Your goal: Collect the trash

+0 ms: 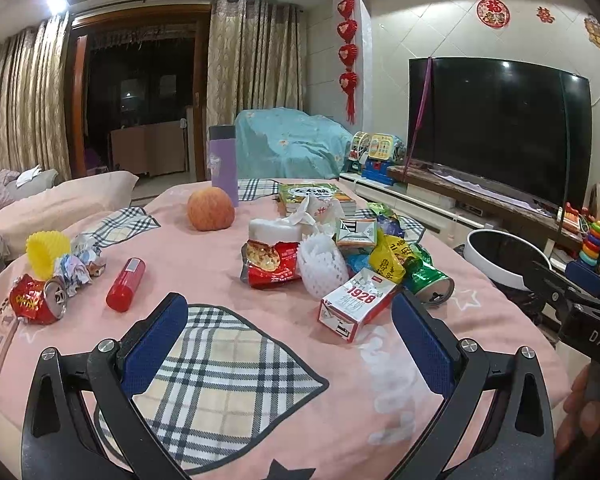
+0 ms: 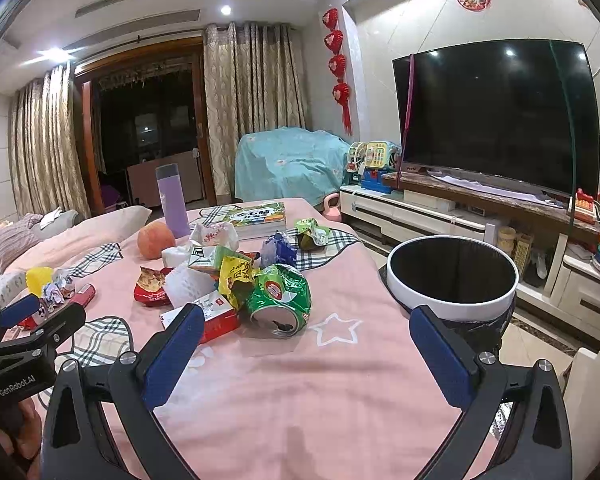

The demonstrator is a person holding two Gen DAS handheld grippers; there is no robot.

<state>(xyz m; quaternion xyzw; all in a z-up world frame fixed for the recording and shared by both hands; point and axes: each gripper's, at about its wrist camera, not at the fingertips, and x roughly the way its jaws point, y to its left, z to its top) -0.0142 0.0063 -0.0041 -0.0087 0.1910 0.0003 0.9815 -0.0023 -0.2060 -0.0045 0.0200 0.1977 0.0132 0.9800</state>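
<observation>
The left gripper (image 1: 290,344) hangs low over the bench (image 1: 220,276), its blue-padded jaws spread wide and holding nothing; between them lies only a plaid leaf patch (image 1: 220,380) sewn into the pink cloth. The right gripper (image 2: 306,354) is likewise spread and empty above bare pink cloth.

Just beyond the left gripper's right jaw lies a red-and-white carton (image 1: 356,304), tipped on its side. Ahead of the right gripper's jaws, slightly left of centre, a crushed green can (image 2: 280,300) lies with its open end toward the camera, touching the carton. Behind these sits a heap of wrappers (image 1: 384,252), a white foam net (image 1: 322,268) and a red snack bag (image 1: 270,264).

Well left of the left gripper's jaws are a red tube (image 1: 126,284), a crushed red can (image 1: 38,300) and a yellow cup (image 1: 46,252).

Right of the right gripper's right jaw, off the bench edge, stands a white-rimmed bin (image 2: 452,280) with a black liner.

Farther off: an apple (image 1: 211,209), a purple bottle (image 1: 223,164), a book (image 1: 316,196), then curtains (image 1: 256,60) and a television (image 1: 496,128).
</observation>
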